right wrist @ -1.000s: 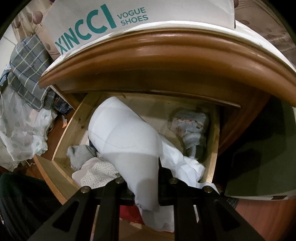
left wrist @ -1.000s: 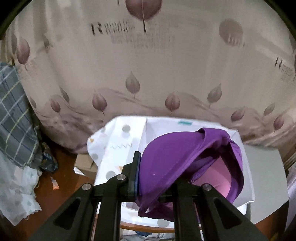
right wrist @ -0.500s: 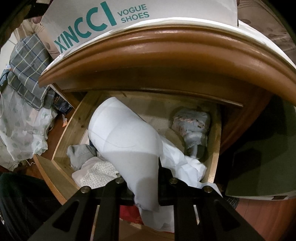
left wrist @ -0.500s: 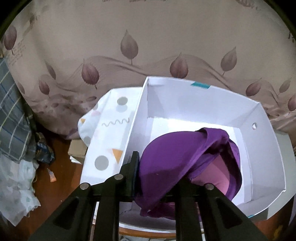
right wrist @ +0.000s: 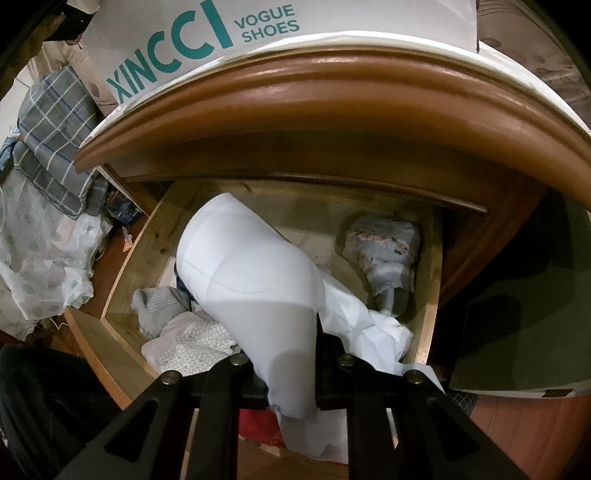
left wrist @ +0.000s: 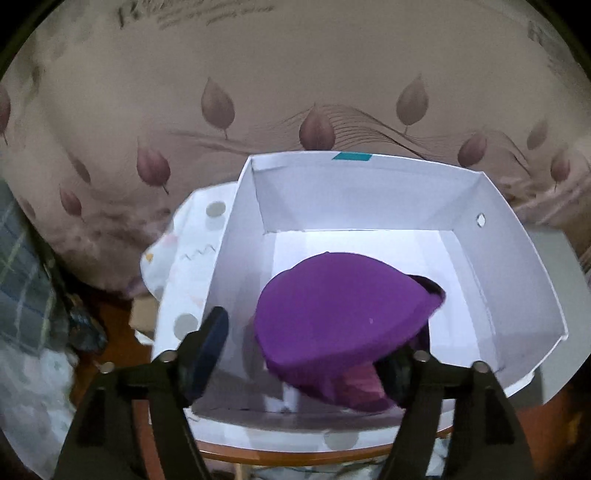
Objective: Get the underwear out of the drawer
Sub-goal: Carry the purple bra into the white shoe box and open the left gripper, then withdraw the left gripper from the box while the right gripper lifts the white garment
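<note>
Counting one purple bra in one white box, one drawer

Bedroom: clothes drawer, leaf-print bedding

Left wrist view: looks steeply down, close, into white shoebox; curtain fills upper frame.
Right wrist view: looks steeply down, close, into wooden drawer.
Shared: same shoebox, probably; plaid cloth at left edge.
</note>
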Tool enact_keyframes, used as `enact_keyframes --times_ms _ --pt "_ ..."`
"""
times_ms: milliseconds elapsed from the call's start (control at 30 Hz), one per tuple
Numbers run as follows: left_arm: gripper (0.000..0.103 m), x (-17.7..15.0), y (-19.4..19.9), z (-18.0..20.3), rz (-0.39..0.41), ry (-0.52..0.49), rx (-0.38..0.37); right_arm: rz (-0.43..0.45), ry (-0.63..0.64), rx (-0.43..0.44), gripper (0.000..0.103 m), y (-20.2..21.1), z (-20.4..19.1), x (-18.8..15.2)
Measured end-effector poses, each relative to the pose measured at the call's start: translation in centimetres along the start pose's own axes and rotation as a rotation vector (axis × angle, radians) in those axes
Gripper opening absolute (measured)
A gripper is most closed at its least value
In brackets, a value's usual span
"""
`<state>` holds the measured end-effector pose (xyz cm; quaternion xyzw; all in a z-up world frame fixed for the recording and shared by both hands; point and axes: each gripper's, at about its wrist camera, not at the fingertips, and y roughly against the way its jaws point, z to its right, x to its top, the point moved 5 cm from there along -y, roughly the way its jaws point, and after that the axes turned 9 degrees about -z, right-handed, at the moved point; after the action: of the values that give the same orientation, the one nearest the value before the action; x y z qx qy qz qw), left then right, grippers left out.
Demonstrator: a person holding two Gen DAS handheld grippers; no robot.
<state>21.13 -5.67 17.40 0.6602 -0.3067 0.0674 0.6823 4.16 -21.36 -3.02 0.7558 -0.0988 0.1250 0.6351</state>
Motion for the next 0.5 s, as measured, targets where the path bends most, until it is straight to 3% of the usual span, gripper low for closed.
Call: enact_keyframes --times_ms 100,233,500 --pt "0.08 0.0 0.7 0.1 0.022 -0.024 0.006 -0.001 0.001 0.0 0.014 0.0 0.0 0.0" --pt "0.091 0.7 2.0 -1.0 0.044 0.041 -0.029 -0.002 0.004 -0.004 0.014 0.0 0.0 -0.1" --pt "0.091 0.0 4.6 -2.2 0.088 0.052 0.01 -0.001 0.009 -0.011 0.014 -0.2 -0.1 -0.1"
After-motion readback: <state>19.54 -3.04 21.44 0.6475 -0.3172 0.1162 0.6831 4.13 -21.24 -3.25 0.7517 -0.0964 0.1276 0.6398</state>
